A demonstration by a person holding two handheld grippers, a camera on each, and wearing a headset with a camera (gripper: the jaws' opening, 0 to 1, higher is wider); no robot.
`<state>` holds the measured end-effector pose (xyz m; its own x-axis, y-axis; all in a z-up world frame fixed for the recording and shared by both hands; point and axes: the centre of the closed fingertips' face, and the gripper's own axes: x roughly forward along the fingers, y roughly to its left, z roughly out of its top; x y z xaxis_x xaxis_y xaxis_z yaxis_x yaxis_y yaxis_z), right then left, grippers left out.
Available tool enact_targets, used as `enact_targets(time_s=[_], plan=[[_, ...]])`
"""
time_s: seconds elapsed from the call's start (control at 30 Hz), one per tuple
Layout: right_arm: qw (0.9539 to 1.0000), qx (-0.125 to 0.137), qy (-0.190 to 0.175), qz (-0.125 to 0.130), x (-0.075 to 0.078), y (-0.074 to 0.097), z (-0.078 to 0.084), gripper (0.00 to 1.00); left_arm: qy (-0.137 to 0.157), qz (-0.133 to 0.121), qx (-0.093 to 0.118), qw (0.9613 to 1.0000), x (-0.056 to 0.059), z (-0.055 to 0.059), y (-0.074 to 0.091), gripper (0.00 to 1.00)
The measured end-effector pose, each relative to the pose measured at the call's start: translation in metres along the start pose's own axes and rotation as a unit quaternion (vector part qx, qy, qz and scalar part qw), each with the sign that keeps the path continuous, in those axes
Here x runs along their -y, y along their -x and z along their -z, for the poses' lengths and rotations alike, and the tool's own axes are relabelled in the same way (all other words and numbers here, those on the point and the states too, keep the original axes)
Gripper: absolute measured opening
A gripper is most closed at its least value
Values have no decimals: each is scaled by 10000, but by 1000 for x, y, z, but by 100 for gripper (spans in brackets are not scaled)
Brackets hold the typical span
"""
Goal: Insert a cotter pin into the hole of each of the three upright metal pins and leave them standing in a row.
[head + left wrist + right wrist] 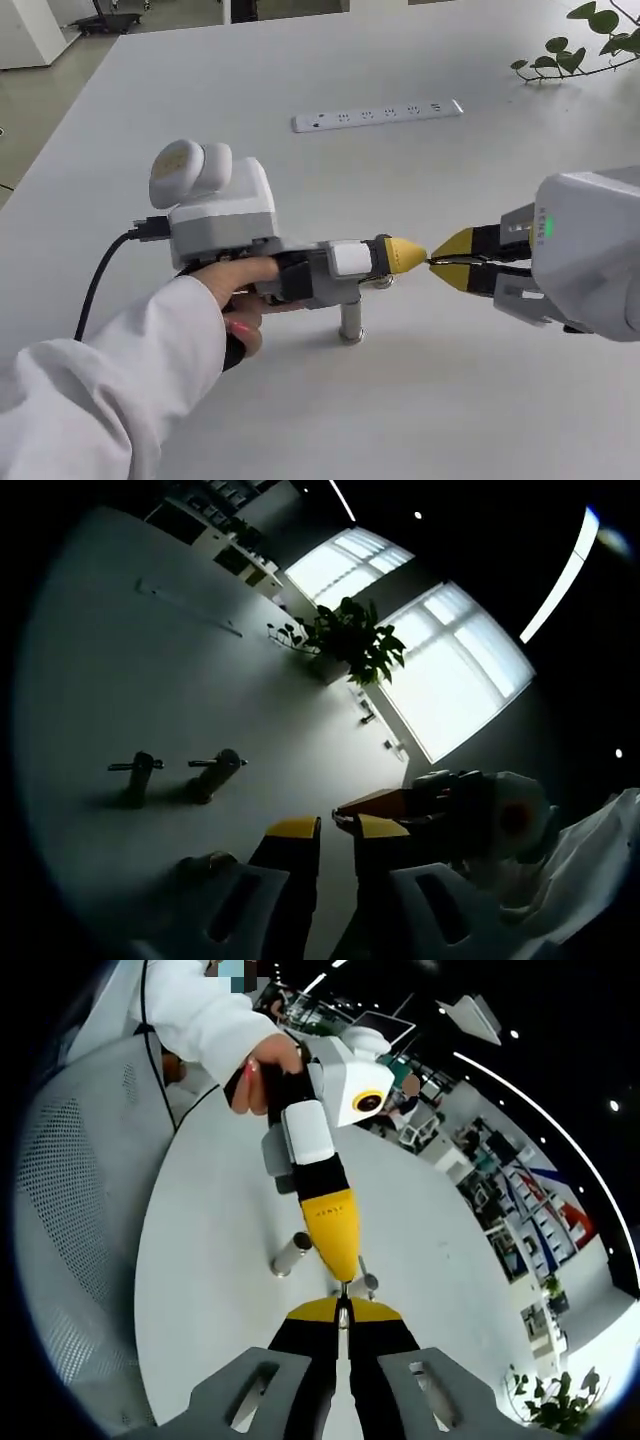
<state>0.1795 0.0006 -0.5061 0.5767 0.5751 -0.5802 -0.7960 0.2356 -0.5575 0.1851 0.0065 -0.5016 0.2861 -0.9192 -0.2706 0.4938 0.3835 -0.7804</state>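
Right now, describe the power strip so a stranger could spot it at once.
Look at the white table, toward its far edge. The power strip lies flat there, left of the leafy plant. It is the one long white bar with a row of sockets.

White table (300, 60), bright windows (450, 680), potted plant (350, 640)

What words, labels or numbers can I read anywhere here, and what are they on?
None can be read for certain.
Right tool: small dark upright lettering on its white casing, too blurred to read.
Left tool: tiny print on its yellow tip, too small to read.
Power strip: no readable marking.
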Motion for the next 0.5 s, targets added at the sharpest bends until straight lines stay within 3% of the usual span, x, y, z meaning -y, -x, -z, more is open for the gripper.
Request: enact_targets(time_s=[0.13,0.2,0.33,0.5], plan=[[10000,21,-5,-37,-2,-1,-3,0,-90,-22,-53,9999,0,2,-1,7],[10000,9,-7,-39,-3,-1,-3,0,-290,-84,1,9995,-1,-1,0,2],[9999,42,-79,-95,-5,-3,-4,0,-433,-109,-165,9989,-1,4,0,2],[9997,102,-154,-143,-7,-3,-6,0,-476,-95,-227,9986,-1,6,1,1]])
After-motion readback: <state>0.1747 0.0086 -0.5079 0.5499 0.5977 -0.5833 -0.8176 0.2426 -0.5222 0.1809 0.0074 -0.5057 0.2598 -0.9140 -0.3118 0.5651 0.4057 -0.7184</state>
